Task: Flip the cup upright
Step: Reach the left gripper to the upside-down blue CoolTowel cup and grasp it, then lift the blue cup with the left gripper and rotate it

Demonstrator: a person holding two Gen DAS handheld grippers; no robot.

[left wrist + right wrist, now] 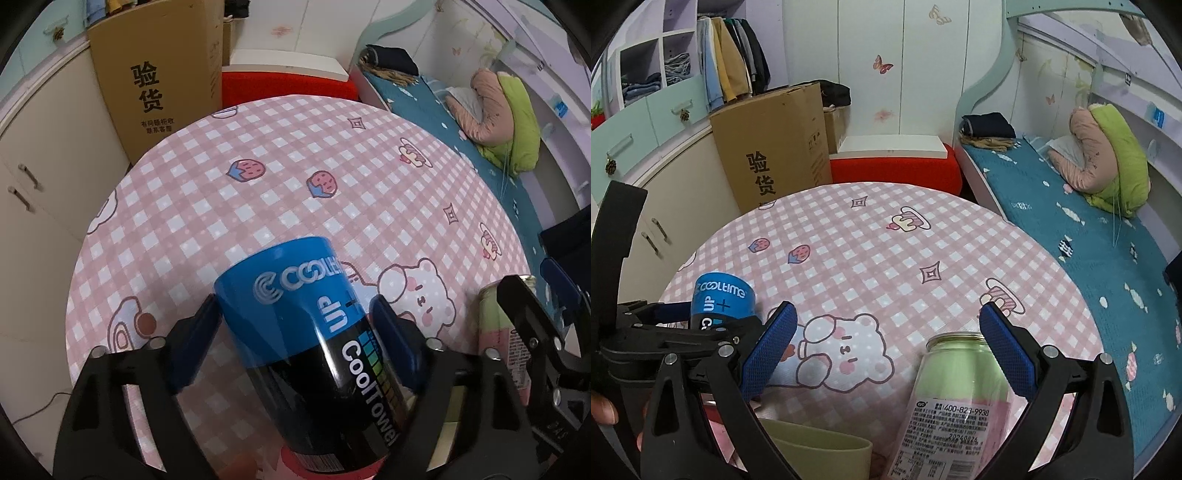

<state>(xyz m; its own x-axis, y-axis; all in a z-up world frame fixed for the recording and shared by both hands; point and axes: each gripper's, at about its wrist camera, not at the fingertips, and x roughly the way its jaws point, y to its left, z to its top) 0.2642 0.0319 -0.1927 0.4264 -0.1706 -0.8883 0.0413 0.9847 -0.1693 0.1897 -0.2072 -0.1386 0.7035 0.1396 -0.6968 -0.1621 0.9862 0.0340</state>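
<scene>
Cup sits at the near edge of the table, just under the spread right gripper, axis unclear, while the left gripper pinches a blue can.

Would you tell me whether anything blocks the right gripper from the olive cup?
Nothing visible: the olive cup sits between the open right gripper's fingers, green can beside it; the left gripper holds the blue canister.
</scene>
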